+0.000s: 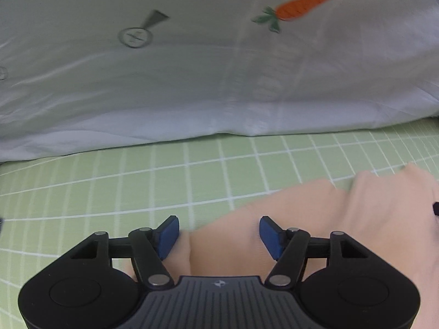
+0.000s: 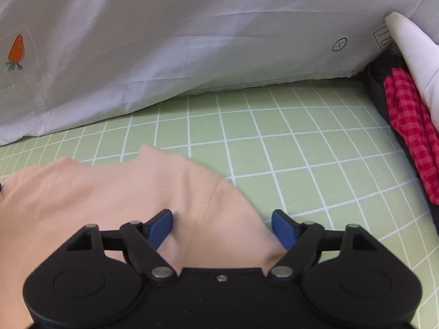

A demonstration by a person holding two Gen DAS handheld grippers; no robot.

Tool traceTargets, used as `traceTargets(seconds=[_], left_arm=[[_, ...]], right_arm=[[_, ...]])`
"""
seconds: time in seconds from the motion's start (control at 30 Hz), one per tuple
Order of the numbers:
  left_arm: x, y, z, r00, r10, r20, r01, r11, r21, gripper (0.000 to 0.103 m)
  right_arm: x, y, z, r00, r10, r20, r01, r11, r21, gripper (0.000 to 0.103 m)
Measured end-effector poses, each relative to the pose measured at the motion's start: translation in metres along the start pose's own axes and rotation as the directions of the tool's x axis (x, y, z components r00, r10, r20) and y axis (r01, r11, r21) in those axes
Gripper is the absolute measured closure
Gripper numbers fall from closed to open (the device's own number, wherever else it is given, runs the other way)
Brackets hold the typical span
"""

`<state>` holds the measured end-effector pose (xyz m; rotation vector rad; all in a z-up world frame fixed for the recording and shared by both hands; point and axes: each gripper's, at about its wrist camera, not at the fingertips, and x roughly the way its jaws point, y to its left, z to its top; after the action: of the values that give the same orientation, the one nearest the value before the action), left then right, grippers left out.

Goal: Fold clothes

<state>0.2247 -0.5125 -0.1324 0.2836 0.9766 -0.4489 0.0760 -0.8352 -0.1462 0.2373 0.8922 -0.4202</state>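
1. Right now I read the peach garment [image 2: 115, 192] as lying flat on the green checked sheet [image 2: 274, 142] of the bed, directly under both grippers; in the right wrist view it fills the frame from 6 round to 9 o'clock, with a stitched seam running down toward the jaws.
2. My left gripper [image 1: 219, 235] has its jaws released: the blue pads stand apart over the cloth and neither presses on it.
3. My right gripper [image 2: 221, 229] is likewise released, jaws wide, straddling the seamed edge with nothing pinched.
4. I judge this to be the gap between folds: the cloth has been let go and sits loose, so a fold seems laid but the job is hardly finished.
5. The next move, as I see it, calls for picking a fresh edge or corner, setting both jaws down on it evenly and clamping before lifting, or the thin fabric will slip.
6. Beyond the garment, at 12 o'clock, a white pillow [image 1: 192, 82] with a carrot print [image 1: 299, 6] lies across the sheet.
7. At 3 o'clock in the right view a red checked cloth [image 2: 411, 128] lies at the bed's edge under something white.
8. Hard to tell: the garment's full outline, since both grippers hide its near part and the frame crops it; the left view is blurred.
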Motion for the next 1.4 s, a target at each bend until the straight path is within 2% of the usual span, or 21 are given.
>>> traceTargets(seconds=[0.1,0.13,0.2,0.23,0.33,0.4,0.43,0.47,0.5,0.57,0.6,0.67,0.73,0.9,1.03,1.1,1.17,1.27,1.4], left_arm=[[0.005,-0.003,-0.002,0.999,-0.038,-0.002,0.038,0.999,0.006,0.042],[0.007,-0.004,-0.002,0.999,-0.049,-0.009,0.049,0.999,0.005,0.064],[0.009,-0.006,-0.001,0.999,-0.035,0.006,0.035,0.999,0.012,0.088],[0.009,-0.005,-0.001,1.0,-0.02,0.016,0.02,1.0,0.009,0.094],[0.008,0.004,0.002,0.998,0.034,0.055,-0.031,0.998,-0.049,0.095],[0.008,0.015,0.003,0.998,0.013,0.063,-0.006,0.993,-0.117,0.095],[0.009,0.021,0.003,0.998,-0.003,0.066,0.013,0.988,-0.151,0.093],[0.007,0.024,0.003,0.998,-0.007,0.07,0.019,0.984,-0.179,0.084],[0.004,0.025,0.002,0.997,-0.004,0.074,0.019,0.979,-0.202,0.08],[-0.013,0.024,-0.003,0.996,0.019,0.091,0.001,0.978,-0.208,0.062],[-0.023,0.023,-0.007,0.994,0.031,0.1,-0.01,0.978,-0.207,0.057],[-0.052,0.024,-0.024,0.989,0.046,0.138,-0.015,0.975,-0.221,0.039],[-0.083,0.029,-0.047,0.986,0.063,0.151,-0.022,0.965,-0.261,0.029],[-0.149,0.029,-0.123,0.993,0.1,0.058,-0.07,0.92,-0.385,0.027],[-0.201,0.022,-0.18,0.996,0.079,0.029,-0.055,0.872,-0.487,0.027],[-0.22,0.015,-0.2,0.997,0.064,0.044,-0.032,0.854,-0.519,0.026],[-0.238,0.005,-0.214,0.996,0.059,0.065,-0.016,0.853,-0.521,0.026],[-0.26,-0.013,-0.228,0.993,0.07,0.096,-0.014,0.869,-0.495,0.025],[-0.288,-0.033,-0.25,0.989,0.1,0.113,-0.037,0.886,-0.462,0.025]], right_arm=[[0.001,-0.001,-0.001,1.0,-0.001,0.013,0.001,1.0,-0.001,0.016],[0.001,-0.001,-0.001,1.0,-0.002,0.017,0.002,1.0,-0.003,0.015],[0.001,-0.002,-0.002,1.0,-0.002,0.026,0.003,1.0,-0.006,0.013],[0.001,-0.002,-0.002,1.0,-0.002,0.03,0.003,1.0,-0.008,0.013],[0.002,-0.003,-0.003,0.999,-0.001,0.041,0.002,1.0,-0.015,0.011],[0.003,-0.004,-0.003,0.999,0.0,0.045,0.001,1.0,-0.019,0.009],[0.004,-0.004,-0.003,0.999,-0.001,0.045,0.002,1.0,-0.018,0.008],[0.004,-0.005,-0.003,0.999,-0.001,0.045,0.002,1.0,-0.018,0.007],[0.005,-0.005,-0.002,0.999,-0.002,0.043,0.003,1.0,-0.017,0.007],[0.005,-0.005,-0.001,1.0,-0.007,0.026,0.007,1.0,-0.013,0.007],[0.001,-0.004,-0.001,1.0,-0.014,0.023,0.015,1.0,-0.01,0.007],[-0.012,-0.002,-0.004,0.999,-0.034,0.033,0.034,0.999,-0.006,0.009],[-0.035,-0.001,-0.013,0.997,-0.037,0.064,0.036,0.999,0.013,0.009],[-0.107,-0.004,-0.062,0.997,0.013,0.078,-0.019,0.996,0.082,0.008],[-0.145,-0.003,-0.12,0.998,0.061,-0.027,-0.06,0.998,0.032,0.008],[-0.158,-0.005,-0.148,0.988,0.118,-0.096,-0.113,0.992,0.049,0.012],[-0.166,-0.005,-0.171,0.973,0.171,-0.153,-0.163,0.985,0.062,0.021],[-0.174,-0.002,-0.191,0.958,0.211,-0.193,-0.206,0.978,0.043,0.03],[-0.188,0.003,-0.215,0.955,0.22,-0.199,-0.226,0.974,-0.006,0.04]])
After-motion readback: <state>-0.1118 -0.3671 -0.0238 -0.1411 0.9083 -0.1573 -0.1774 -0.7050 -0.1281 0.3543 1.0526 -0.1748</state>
